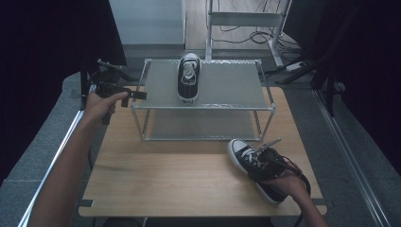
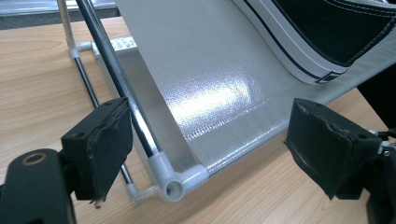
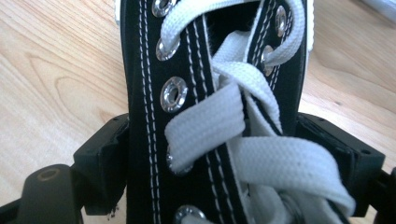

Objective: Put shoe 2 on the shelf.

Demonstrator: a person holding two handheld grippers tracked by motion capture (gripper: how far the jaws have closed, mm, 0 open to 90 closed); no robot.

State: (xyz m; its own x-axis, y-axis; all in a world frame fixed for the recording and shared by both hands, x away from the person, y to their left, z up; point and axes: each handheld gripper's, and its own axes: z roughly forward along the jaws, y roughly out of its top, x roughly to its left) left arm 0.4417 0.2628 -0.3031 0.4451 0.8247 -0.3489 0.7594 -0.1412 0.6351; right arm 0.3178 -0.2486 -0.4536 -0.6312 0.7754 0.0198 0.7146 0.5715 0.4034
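A black sneaker with white laces and sole (image 1: 188, 78) stands on the top shelf of a grey wire-frame rack (image 1: 227, 85), toe pointing away. Its mate (image 1: 242, 152) lies on the wooden table at front right. My right gripper (image 1: 255, 166) is shut on this sneaker across the laced upper (image 3: 140, 70), with a jaw pressed to each side. My left gripper (image 1: 139, 94) hovers open at the rack's left front corner. In the left gripper view the gripper (image 2: 210, 140) straddles the rack's corner joint (image 2: 177, 179), and the shelved sneaker's sole (image 2: 299, 51) is at the upper right.
The rack has a lower shelf (image 1: 203, 125) with nothing on it. The wooden table (image 1: 165, 170) spreads in front of the rack. Table legs and cables (image 1: 255, 33) sit on the floor behind, and dark curtains hang at both sides.
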